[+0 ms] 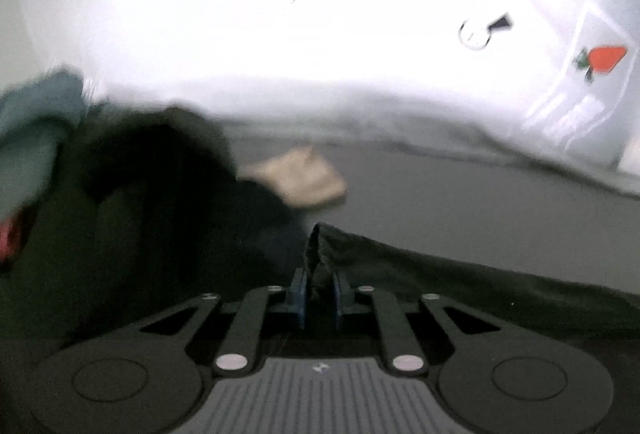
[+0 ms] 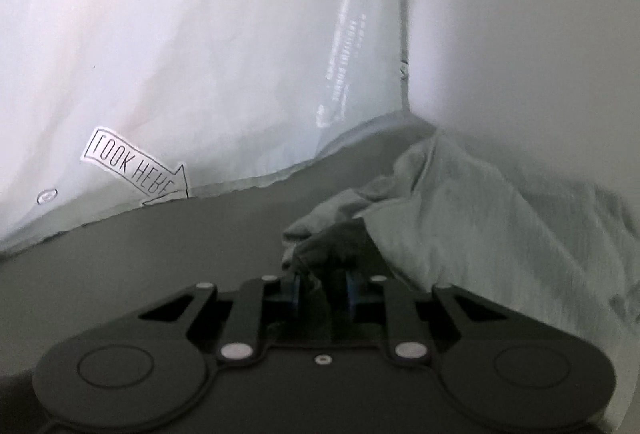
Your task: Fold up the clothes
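Note:
A dark green garment (image 1: pixel 460 282) lies on the grey table (image 1: pixel 460 201), running off to the right in the left wrist view. My left gripper (image 1: pixel 320 284) is shut on a bunched corner of it, which sticks up between the blue pads. In the right wrist view my right gripper (image 2: pixel 322 284) is shut on a dark fold of cloth (image 2: pixel 340 238) that looks like the same garment. A light grey garment (image 2: pixel 500 218) lies heaped just to the right of that fold and partly over it.
A dark heap of clothes (image 1: pixel 140 193) with a teal piece (image 1: pixel 36 121) fills the left. A tan cloth (image 1: pixel 304 177) lies behind it. White plastic sheeting (image 1: pixel 320 33) with printed carrots backs the table. A "LOOK HERE" arrow sticker (image 2: pixel 136 165) marks the sheeting.

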### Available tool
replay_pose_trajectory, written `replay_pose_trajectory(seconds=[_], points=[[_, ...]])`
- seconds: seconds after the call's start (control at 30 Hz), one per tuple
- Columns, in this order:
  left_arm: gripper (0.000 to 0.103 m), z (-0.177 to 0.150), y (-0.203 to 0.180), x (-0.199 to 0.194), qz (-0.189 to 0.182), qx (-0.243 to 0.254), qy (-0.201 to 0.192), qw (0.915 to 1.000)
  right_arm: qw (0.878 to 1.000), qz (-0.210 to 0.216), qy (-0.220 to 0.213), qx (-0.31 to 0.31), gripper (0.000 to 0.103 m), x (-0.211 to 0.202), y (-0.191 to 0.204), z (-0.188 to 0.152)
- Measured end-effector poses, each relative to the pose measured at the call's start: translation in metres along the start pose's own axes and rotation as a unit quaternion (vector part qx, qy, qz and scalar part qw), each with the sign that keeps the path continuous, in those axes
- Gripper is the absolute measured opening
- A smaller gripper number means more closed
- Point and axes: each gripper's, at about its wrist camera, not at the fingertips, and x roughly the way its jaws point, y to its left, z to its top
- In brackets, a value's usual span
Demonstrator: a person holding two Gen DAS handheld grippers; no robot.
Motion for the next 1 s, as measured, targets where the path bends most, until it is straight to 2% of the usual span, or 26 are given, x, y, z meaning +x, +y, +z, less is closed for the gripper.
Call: replay_pose_trajectory(seconds=[0.07, 0.13, 0.17, 0.23, 0.27, 0.33, 0.37, 0.43, 0.47, 0.57, 0.63, 0.8, 0.93, 1.0], points=[[0.015, 0.01, -0.007, 0.001, 0.001, 0.014, -0.012, 0.9998, 0.999, -0.018, 0.02, -0.02, 0.026, 0.01, 0.005, -0.003], [0.024, 0.012, -0.011, 0.007, 0.016, 0.014, -0.002, 0.9998, 0.997, -0.049, 0.036, -0.055, 0.041, 0.017, 0.012, -0.007], [0.024, 0.01, -0.011, 0.012, 0.032, 0.012, 0.005, 0.9994, 0.995, -0.066, 0.033, -0.072, 0.049, 0.013, 0.015, -0.009], [0.024, 0.009, -0.01, 0.009, 0.082, 0.007, 0.015, 0.9965, 0.994, -0.065, 0.016, -0.08, 0.056, -0.005, 0.016, -0.009], [0.027, 0.009, -0.004, -0.001, 0.085, -0.011, 0.011, 0.9962, 0.995, -0.06, 0.007, -0.082, 0.064, -0.015, 0.015, -0.009], [0.049, 0.007, 0.01, -0.033, 0.055, -0.058, -0.006, 0.9968, 0.995, -0.045, -0.012, -0.085, 0.074, -0.043, 0.009, -0.011], [0.055, 0.004, 0.015, -0.05, 0.043, -0.074, -0.015, 0.9962, 0.995, -0.037, -0.021, -0.086, 0.078, -0.058, 0.005, -0.013], [0.073, -0.007, 0.022, -0.087, 0.035, -0.1, -0.026, 0.994, 0.997, -0.025, -0.027, -0.074, 0.079, -0.08, -0.006, -0.02], [0.075, -0.015, 0.024, -0.1, 0.025, -0.11, -0.027, 0.9933, 0.997, -0.018, -0.029, -0.065, 0.081, -0.091, -0.012, -0.024], [0.086, -0.049, 0.028, -0.14, -0.037, -0.144, -0.017, 0.9887, 0.999, 0.0, -0.027, -0.039, 0.085, -0.13, -0.032, -0.047], [0.101, -0.077, 0.023, -0.163, -0.064, -0.154, -0.001, 0.986, 1.0, 0.011, -0.018, -0.023, 0.085, -0.151, -0.044, -0.065], [0.101, -0.147, -0.01, -0.206, -0.098, -0.15, 0.043, 0.9828, 0.998, 0.033, 0.02, 0.04, 0.086, -0.185, -0.078, -0.116], [0.101, -0.187, -0.041, -0.239, -0.106, -0.132, 0.065, 0.9833, 0.997, 0.045, 0.053, 0.034, 0.086, -0.193, -0.09, -0.152], [0.101, -0.203, -0.056, -0.253, -0.112, -0.13, 0.076, 0.9823, 0.994, 0.052, 0.073, 0.059, 0.086, -0.196, -0.102, -0.167]])
